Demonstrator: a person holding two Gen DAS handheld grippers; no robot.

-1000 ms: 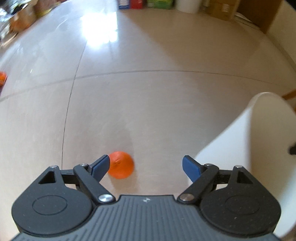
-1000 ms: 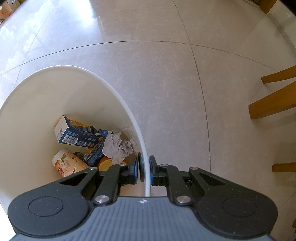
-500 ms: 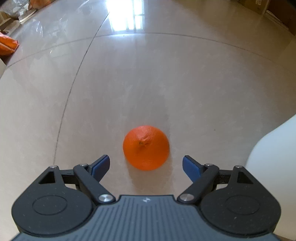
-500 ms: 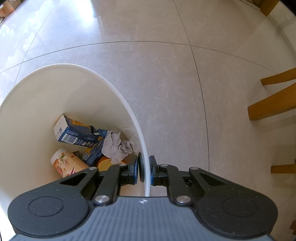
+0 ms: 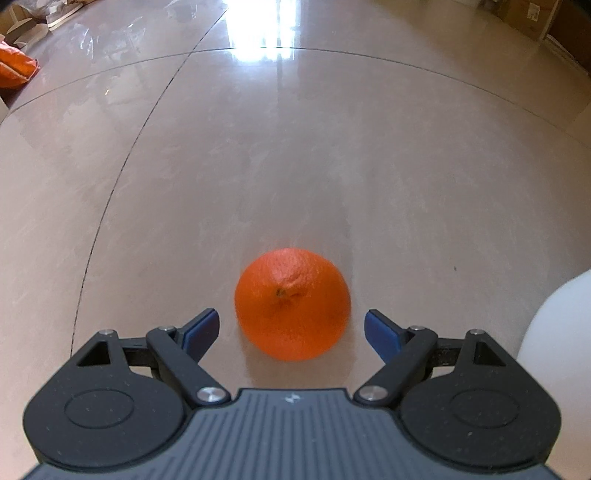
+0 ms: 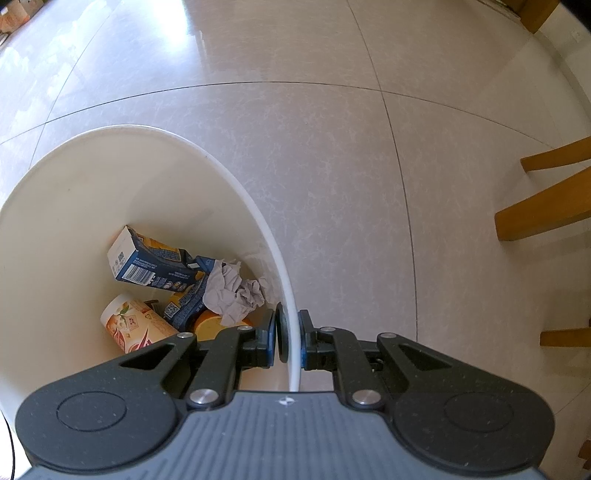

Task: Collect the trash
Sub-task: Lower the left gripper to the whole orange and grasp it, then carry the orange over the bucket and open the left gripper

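An orange [image 5: 292, 302] lies on the glossy tiled floor, right in front of my left gripper [image 5: 291, 326]. That gripper is open, its blue pads on either side of the fruit and not touching it. My right gripper [image 6: 288, 339] is shut on the rim of a white trash bin [image 6: 258, 210]. Inside the bin lie a blue carton [image 6: 147, 262], a crumpled grey paper [image 6: 232, 288], a printed cup [image 6: 133, 325] and an orange piece [image 6: 207, 325]. The bin's outer wall [image 5: 557, 332] shows at the right edge of the left wrist view.
Wooden chair legs [image 6: 546, 206] stand on the floor to the right of the bin. An orange bag [image 5: 14, 68] and cardboard scraps lie far off at the left, and boxes [image 5: 532, 18] sit at the far right.
My left gripper has moved down and forward to the orange, which now sits larger and centred between the open pads. The right gripper has kept its hold on the bin rim.
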